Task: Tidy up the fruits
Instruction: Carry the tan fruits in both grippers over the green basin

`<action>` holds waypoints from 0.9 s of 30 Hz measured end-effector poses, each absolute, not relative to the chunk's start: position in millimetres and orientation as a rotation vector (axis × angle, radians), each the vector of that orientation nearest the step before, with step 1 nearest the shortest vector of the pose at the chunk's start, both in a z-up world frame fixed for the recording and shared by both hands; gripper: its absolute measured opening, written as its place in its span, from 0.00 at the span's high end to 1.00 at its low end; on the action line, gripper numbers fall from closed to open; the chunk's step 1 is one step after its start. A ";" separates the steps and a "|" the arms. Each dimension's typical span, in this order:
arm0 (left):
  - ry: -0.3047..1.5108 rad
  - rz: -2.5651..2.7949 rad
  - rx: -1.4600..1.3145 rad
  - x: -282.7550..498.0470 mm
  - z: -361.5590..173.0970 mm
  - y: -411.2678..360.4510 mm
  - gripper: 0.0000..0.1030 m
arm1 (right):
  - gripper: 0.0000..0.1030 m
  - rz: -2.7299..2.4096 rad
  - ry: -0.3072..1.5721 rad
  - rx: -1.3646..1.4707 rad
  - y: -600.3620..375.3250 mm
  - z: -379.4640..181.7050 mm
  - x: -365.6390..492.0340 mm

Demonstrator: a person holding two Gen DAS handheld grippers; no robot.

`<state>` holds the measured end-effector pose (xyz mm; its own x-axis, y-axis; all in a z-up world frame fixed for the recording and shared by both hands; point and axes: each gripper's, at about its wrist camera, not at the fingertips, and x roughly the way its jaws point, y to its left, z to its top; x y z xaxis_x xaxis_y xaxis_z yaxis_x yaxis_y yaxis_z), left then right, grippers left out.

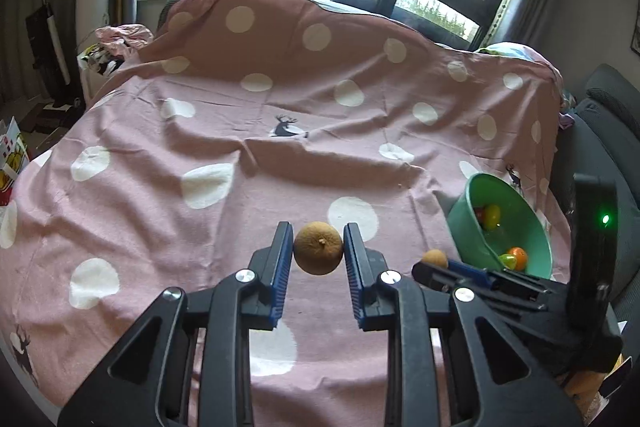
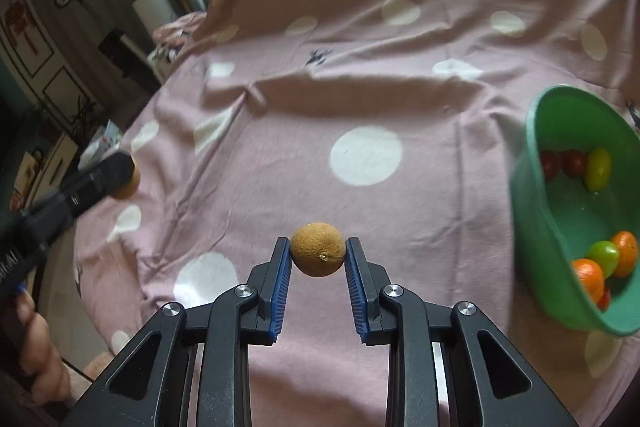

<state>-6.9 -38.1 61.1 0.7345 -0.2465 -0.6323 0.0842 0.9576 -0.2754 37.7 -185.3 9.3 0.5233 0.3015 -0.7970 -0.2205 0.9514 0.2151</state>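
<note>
Left gripper & right gripper each pinch a brown fruit above the pink sheet, near the green bowl; round fruit could slip & roll off.

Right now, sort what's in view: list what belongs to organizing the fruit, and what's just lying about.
Job:
- brown fruit in the left gripper
- brown fruit in the right gripper
- green bowl holding small orange, green and red fruits

Lying about:
- polka-dot sheet
- crumpled clothes
- cardboard box
</note>
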 end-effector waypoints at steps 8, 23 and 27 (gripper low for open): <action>0.787 -0.360 -0.174 16.2 49.9 -142.8 0.75 | 0.73 0.123 0.823 0.312 -298.6 41.0 30.7; 0.896 -0.487 -0.026 52.3 24.2 -257.5 0.75 | 0.72 -0.115 0.834 0.530 -395.0 19.9 27.7; 0.930 -0.495 -0.012 55.8 14.8 -267.0 0.75 | 0.72 -0.142 0.854 0.546 -402.2 13.7 27.1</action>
<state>55.8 -267.0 14.8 0.4945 -0.4139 -0.7644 0.4036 0.8881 -0.2198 27.1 -402.2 13.7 0.6566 0.0949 -0.7482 0.3320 0.8544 0.3997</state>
